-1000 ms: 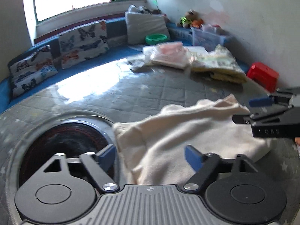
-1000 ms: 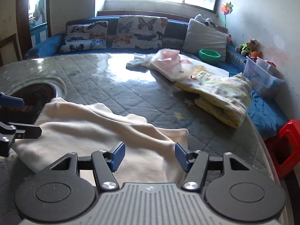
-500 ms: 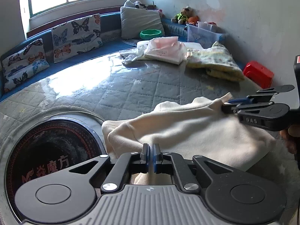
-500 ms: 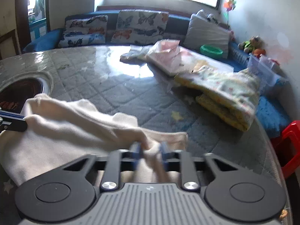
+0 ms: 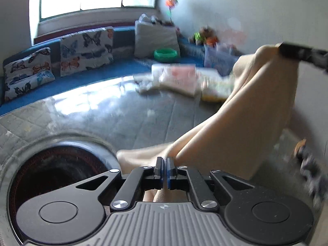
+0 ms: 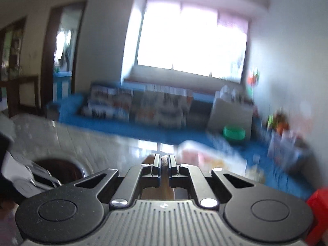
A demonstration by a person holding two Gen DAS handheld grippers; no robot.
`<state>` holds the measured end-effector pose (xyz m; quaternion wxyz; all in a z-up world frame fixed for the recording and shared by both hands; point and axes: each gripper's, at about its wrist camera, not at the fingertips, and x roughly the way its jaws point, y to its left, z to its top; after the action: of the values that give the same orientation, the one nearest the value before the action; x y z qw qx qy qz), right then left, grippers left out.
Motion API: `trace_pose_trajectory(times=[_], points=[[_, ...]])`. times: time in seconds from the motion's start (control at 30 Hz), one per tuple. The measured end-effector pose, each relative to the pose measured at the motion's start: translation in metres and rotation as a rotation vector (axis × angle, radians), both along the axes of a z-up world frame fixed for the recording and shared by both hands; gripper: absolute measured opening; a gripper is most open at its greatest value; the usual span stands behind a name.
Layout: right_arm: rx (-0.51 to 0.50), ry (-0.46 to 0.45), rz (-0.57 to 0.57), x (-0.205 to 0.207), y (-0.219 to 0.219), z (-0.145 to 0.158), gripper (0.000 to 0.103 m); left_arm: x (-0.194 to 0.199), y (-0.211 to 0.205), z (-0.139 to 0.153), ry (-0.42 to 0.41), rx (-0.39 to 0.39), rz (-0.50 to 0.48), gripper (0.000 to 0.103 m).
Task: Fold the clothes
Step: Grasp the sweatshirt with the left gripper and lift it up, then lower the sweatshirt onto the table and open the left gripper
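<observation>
A cream garment (image 5: 242, 127) hangs stretched above the grey quilted table (image 5: 102, 114). My left gripper (image 5: 164, 164) is shut on its near corner, low over the table. From there the cloth climbs to the upper right, where my right gripper (image 5: 287, 50) pinches another corner high up. In the blurred right wrist view, my right gripper (image 6: 163, 163) is shut on a small fold of the cream garment (image 6: 164, 160), most of which hangs hidden below it.
A dark round recess (image 5: 53, 176) is set in the table at the left. Folded clothes and bags (image 5: 180, 80) lie at the far side. Behind them runs a blue bench (image 5: 61, 86) with butterfly cushions. A red stool (image 6: 317, 209) stands at the right.
Both grippers went from open to shut on the garment's corners. The right one then rose sharply, lifting its corner high, and its view swung up from the table toward the window. The left rose slightly.
</observation>
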<state>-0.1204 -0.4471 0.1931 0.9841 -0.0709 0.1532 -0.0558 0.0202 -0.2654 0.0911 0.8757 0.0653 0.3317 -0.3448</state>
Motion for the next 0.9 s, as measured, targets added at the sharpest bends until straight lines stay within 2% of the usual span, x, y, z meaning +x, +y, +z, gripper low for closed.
trace_pose_trajectory(times=[0.17,0.33,0.5,0.63,0.8,0.9], points=[[-0.057,-0.188,0.071,-0.025,0.029,0.06,0.005,-0.011,0.019,0.048,-0.074,-0.121,0.007,0.003],[-0.109,-0.287,0.112,-0.058,0.053,0.085,0.005,-0.03,0.046,0.088,-0.127,-0.228,0.023,0.003],[-0.134,-0.253,0.086,-0.069,0.054,0.082,0.005,-0.046,0.067,0.113,-0.157,-0.299,0.035,0.003],[-0.119,-0.215,0.027,-0.061,0.038,0.072,0.005,-0.042,0.065,0.123,-0.182,-0.286,0.051,0.003],[-0.097,-0.236,-0.04,-0.052,0.024,0.079,0.005,-0.036,0.063,0.136,-0.192,-0.301,0.072,0.003],[-0.091,-0.254,-0.038,-0.057,0.028,0.082,0.005,-0.039,0.066,0.14,-0.218,-0.314,0.06,0.003]])
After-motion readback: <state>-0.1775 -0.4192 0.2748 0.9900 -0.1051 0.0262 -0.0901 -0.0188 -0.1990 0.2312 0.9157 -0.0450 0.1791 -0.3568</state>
